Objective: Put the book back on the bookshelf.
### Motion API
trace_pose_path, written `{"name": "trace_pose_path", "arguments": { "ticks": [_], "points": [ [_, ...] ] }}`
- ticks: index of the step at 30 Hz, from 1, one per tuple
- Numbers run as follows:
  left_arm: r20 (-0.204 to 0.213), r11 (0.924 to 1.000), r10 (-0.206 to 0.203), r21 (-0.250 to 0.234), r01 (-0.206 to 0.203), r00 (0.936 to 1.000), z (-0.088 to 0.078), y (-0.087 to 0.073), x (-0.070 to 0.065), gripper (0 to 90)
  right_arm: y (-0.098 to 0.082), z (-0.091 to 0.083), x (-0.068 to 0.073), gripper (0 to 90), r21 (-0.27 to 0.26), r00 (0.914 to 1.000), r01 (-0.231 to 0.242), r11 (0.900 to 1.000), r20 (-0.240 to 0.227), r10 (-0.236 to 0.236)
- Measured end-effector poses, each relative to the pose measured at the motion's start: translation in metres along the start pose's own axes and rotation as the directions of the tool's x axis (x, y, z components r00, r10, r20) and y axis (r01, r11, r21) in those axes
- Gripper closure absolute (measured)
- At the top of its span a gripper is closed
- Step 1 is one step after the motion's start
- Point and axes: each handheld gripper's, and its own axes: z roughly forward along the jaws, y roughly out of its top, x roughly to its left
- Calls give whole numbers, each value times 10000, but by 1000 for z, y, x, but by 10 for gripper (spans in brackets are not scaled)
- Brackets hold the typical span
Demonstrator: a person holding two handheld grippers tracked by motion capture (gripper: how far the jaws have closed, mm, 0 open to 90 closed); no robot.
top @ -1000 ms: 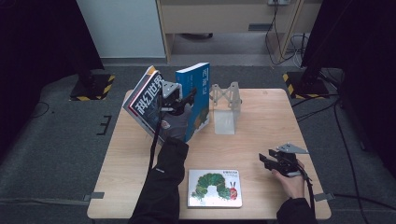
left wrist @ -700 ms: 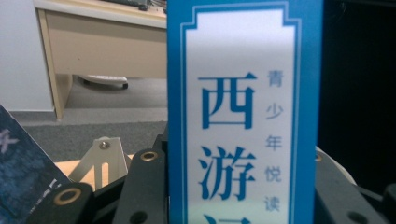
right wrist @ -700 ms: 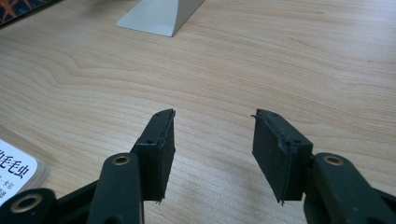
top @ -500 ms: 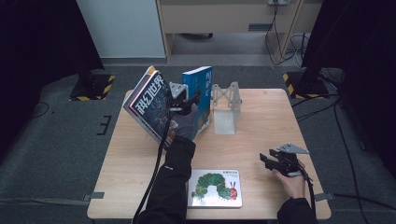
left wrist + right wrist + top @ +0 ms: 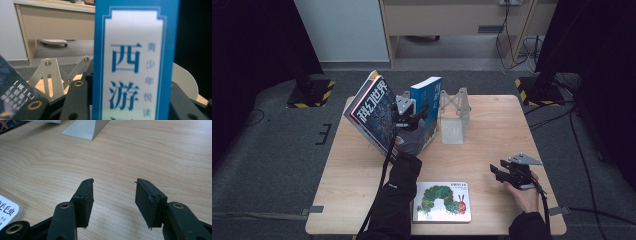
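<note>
Blue book (image 5: 428, 107) is held upright, clamped in left gripper (image 5: 416, 119), bookend (image 5: 453, 116) just beside; right gripper (image 5: 506, 173) is kept apart, empty.

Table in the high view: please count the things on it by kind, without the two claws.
Books: 3 — the blue book standing upright, the dark magazine-like book leaning, the caterpillar picture book lying flat.
Metal bookends: 1 — the grey bookend beside the blue book.
Total: 4
</note>
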Motion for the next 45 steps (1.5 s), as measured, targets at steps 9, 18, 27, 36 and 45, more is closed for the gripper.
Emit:
{"name": "trace_pose_path", "arguments": {
  "ticks": [9, 18, 27, 36, 45],
  "points": [
    [0, 9989, 217, 406, -217, 9998, -32, -12, 7, 593, 0, -1, 1, 487, 26, 10000, 27, 10000, 5, -27],
    [-185, 9994, -13, 358, 20, 9998, -58, -30, 19, 593, 0, 0, 1, 486, 48, 9999, 99, 9999, 90, -99],
    [57, 9996, 187, 216, -188, 9998, -66, -36, 4, 576, 0, 0, 2, 484, 88, 9999, 109, 9999, 110, -110],
    [579, 9993, 263, 253, -278, 9980, -67, -38, -3, 565, 0, -1, 2, 480, 64, 9998, 146, 9999, 100, -146],
    [582, 9998, 159, 128, -167, 9982, -67, -39, -1, 561, 0, 0, 3, 477, 153, 9998, 174, 9997, 37, -174]
  ]
}}
